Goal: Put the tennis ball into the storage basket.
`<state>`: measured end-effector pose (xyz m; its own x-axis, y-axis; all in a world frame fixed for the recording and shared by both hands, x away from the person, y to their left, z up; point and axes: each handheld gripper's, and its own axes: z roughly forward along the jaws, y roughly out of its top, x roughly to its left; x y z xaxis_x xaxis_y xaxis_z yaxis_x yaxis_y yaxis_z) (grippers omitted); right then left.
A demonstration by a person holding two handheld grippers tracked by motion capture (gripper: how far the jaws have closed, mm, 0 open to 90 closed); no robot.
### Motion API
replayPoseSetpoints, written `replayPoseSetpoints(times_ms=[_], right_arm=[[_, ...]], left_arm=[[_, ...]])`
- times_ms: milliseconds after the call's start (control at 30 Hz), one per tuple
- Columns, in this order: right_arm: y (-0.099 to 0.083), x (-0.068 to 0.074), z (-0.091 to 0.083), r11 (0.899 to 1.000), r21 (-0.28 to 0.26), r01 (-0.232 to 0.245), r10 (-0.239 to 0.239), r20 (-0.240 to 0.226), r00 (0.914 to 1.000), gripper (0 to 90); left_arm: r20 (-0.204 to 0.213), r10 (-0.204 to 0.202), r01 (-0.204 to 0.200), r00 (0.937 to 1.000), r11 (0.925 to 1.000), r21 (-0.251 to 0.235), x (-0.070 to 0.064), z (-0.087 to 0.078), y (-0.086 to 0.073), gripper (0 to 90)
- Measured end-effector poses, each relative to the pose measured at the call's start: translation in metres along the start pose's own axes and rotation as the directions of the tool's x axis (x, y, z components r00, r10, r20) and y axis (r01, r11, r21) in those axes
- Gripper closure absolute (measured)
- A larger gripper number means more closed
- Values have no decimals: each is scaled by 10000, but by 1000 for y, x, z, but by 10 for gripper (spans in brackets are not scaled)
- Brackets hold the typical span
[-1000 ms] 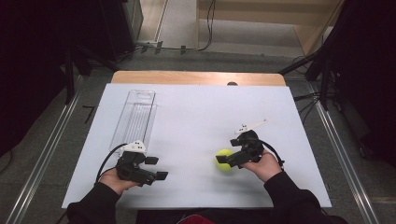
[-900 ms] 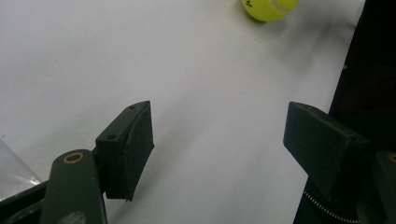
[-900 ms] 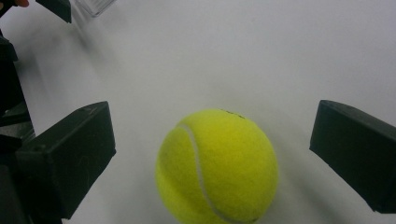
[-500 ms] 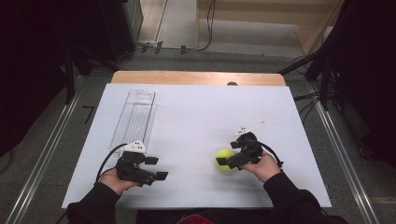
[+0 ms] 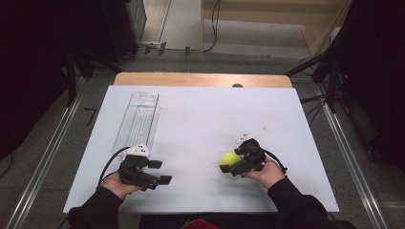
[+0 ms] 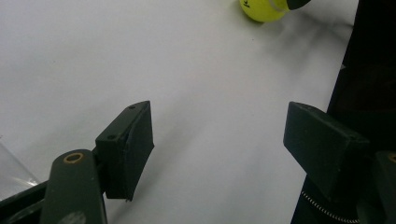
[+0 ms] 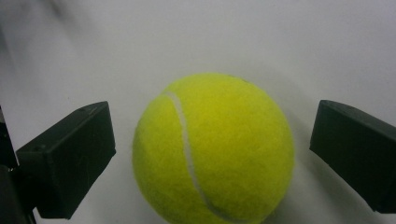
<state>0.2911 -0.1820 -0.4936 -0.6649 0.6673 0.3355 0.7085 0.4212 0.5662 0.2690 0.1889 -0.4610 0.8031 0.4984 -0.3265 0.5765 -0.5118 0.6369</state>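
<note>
The tennis ball [image 7: 213,149] is cut off at the bottom edge of the right gripper view. It rests on the white worktop [image 5: 205,119], between the wide-open jaws of the right gripper [image 5: 234,166], touching neither. Left of the ball, well apart, the left gripper [image 5: 160,171] is open and empty. A clear plastic tray [image 5: 138,119] lies beyond it. Dark surroundings hide the room.

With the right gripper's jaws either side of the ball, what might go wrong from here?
1. The right gripper is open with gaps on both sides of the yellow felt tennis ball; an uneven close could nudge the round ball so it rolls away across the smooth white table.
2. The clear plastic tube lies far across the table, beside the open left gripper; a shallow grip might drop the ball during the carry.
</note>
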Motion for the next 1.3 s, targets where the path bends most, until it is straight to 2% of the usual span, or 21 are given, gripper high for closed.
replayPoseSetpoints(times_ms=[200,267,333,567,667,767,833,867,1067,1300], right_arm=[[-2,0,4,9999,156,52,-53,67,10000,0],[-3,0,6,9995,328,-1,1,23,10000,0],[-4,0,11,9981,594,143,-146,46,9999,0],[-5,1,11,9979,585,289,-300,182,9994,5],[-7,2,8,9977,431,532,-550,427,9976,121],[-7,2,8,9970,427,651,-671,481,9966,140],[-8,2,8,9971,417,633,-652,471,9968,163],[-8,3,7,9974,394,597,-603,137,9981,227],[-8,3,8,9967,360,722,-728,154,9972,228],[-7,2,7,9975,370,596,-600,84,9982,230]], left_arm=[[4,8,-8,10000,10000,-8,0,0,0,250],[3,9,-9,10000,10000,-3,0,0,0,250],[14,8,-8,10000,10000,5,0,1,0,249],[13,-12,12,10000,10000,15,0,1,0,250],[15,4,-4,10000,10000,13,0,1,0,250],[19,-4,4,10000,10000,18,0,1,0,249],[18,-12,12,10000,10000,20,0,1,0,249],[22,-3,3,10000,10000,19,0,1,0,249],[25,12,-12,10000,10000,40,0,1,0,249],[44,19,-19,10000,10000,37,0,1,0,249]])
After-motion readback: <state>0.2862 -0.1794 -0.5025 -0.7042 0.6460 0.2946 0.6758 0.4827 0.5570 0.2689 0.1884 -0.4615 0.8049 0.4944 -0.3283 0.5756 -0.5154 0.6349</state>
